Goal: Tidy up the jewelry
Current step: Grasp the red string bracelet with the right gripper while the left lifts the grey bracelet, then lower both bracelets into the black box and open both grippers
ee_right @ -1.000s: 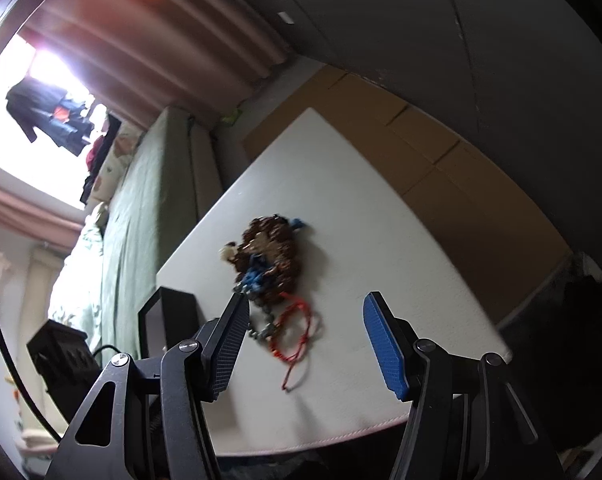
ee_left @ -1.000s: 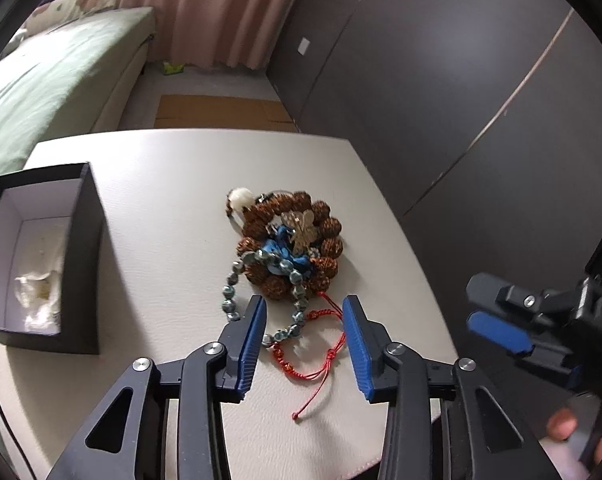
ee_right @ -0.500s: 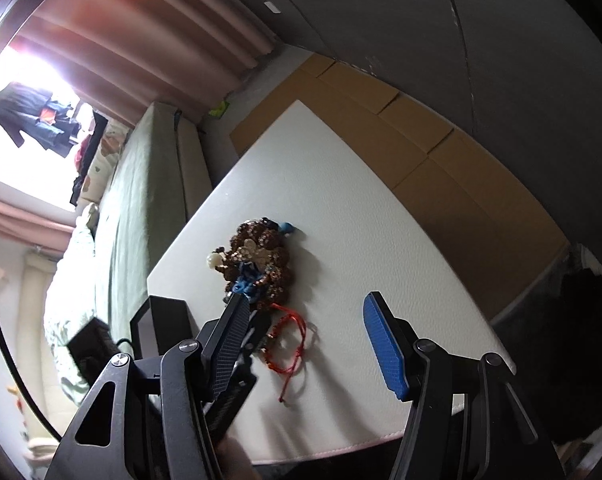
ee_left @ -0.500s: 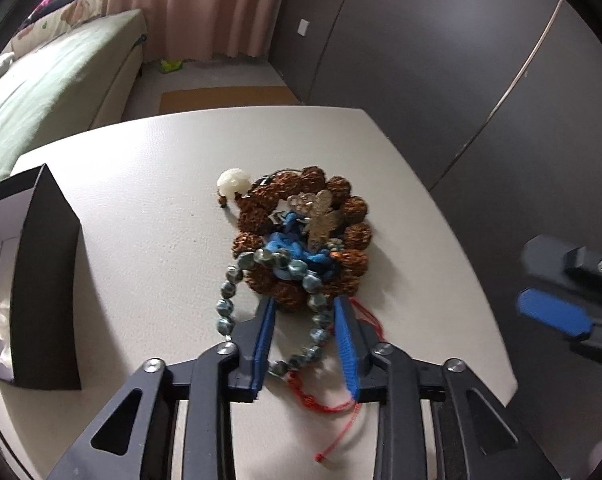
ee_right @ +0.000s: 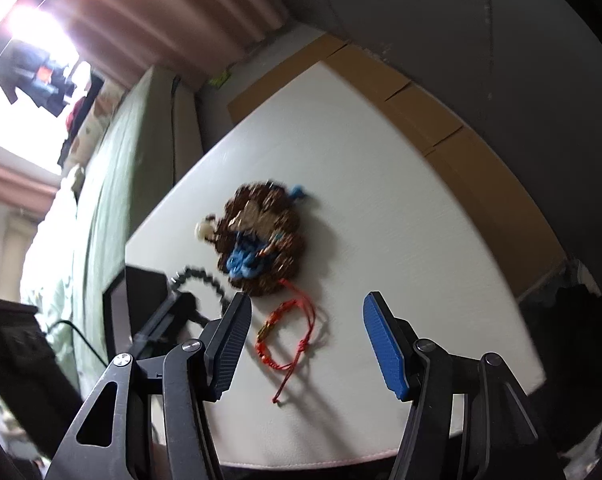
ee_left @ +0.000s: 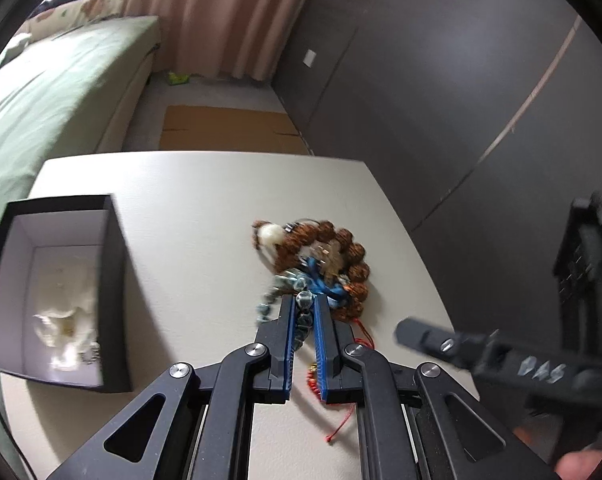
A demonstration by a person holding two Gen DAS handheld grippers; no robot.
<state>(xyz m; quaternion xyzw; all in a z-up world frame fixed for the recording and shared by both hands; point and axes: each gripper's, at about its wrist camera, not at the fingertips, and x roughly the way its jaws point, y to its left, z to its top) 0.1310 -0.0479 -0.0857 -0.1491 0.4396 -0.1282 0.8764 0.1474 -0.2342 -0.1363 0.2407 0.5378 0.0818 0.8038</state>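
On the white table (ee_left: 205, 200), a string of grey-blue glass beads (ee_left: 301, 316) is pinched between the nearly closed blue pads of the left tool (ee_left: 303, 344), beside the heap of brown seed beads (ee_left: 341, 256). Little is judged done: the red cord bracelet (ee_right: 289, 332) lies below the wide-open, empty right tool (ee_right: 307, 344), and the open black box (ee_left: 57, 296) holds only pale stuffing, as far as can be seen.
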